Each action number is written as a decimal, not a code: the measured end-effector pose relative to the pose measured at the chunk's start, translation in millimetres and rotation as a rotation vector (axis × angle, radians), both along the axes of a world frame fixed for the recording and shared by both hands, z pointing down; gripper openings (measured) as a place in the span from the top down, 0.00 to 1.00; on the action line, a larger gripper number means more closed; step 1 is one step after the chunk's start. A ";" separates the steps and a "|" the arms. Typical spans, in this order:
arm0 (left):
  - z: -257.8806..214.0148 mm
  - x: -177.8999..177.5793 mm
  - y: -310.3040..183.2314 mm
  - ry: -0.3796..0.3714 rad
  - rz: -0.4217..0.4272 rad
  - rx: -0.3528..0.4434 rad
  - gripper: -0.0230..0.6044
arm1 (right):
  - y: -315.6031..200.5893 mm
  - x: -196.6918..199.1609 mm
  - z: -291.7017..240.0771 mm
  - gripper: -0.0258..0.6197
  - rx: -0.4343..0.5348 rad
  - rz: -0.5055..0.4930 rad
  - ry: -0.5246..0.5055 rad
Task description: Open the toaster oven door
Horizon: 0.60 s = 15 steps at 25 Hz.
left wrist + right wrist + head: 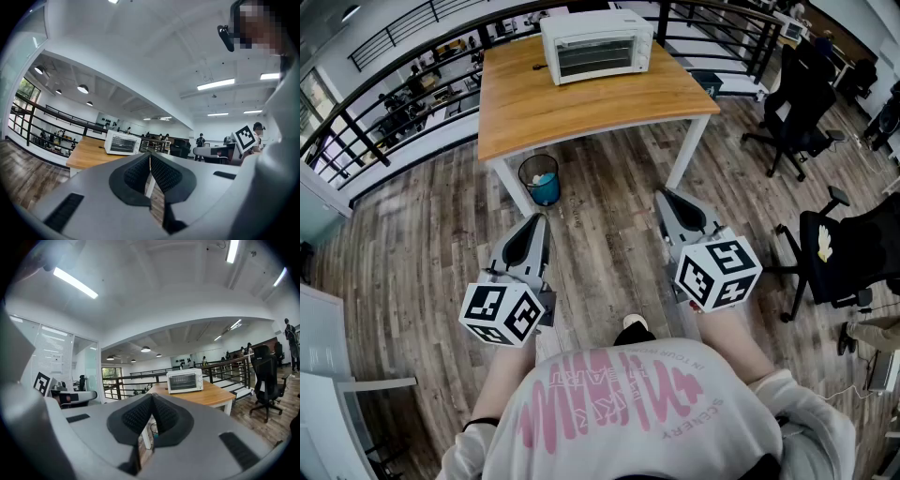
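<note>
1. At upper centre, the oven [596, 45] is seen on the table [581, 112] — door shut.
2. Left gripper [540, 219] and right gripper [665, 195] are held closed, empty.
3. Approach is judged pending — the door must be reached.

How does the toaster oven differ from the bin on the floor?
The toaster oven is a white box; the bin is dark and round. The toaster oven stands on the table, the bin beside a table leg. The toaster oven is shut; the bin is open-topped.
</note>
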<state>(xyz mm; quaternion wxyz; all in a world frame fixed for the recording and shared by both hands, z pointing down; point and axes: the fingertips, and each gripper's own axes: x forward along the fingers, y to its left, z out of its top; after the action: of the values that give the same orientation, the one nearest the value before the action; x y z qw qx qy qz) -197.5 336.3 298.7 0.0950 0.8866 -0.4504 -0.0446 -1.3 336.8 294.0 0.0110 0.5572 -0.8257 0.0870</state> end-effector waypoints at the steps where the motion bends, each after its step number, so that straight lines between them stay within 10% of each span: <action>1: 0.3 3.0 -2.6 0.001 -0.002 0.000 0.92 | -3.1 3.3 1.1 0.95 -0.002 -0.002 0.000; 15: -6.1 69.1 -65.3 0.026 -0.041 0.017 0.92 | -78.5 72.9 -11.9 0.95 0.029 -0.057 -0.092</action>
<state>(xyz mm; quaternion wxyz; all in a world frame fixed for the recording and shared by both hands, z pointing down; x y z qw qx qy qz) -128.3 271.0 292.6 0.0924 0.8774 -0.4667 -0.0617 71.6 258.3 282.1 -0.0328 0.5289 -0.8421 0.1002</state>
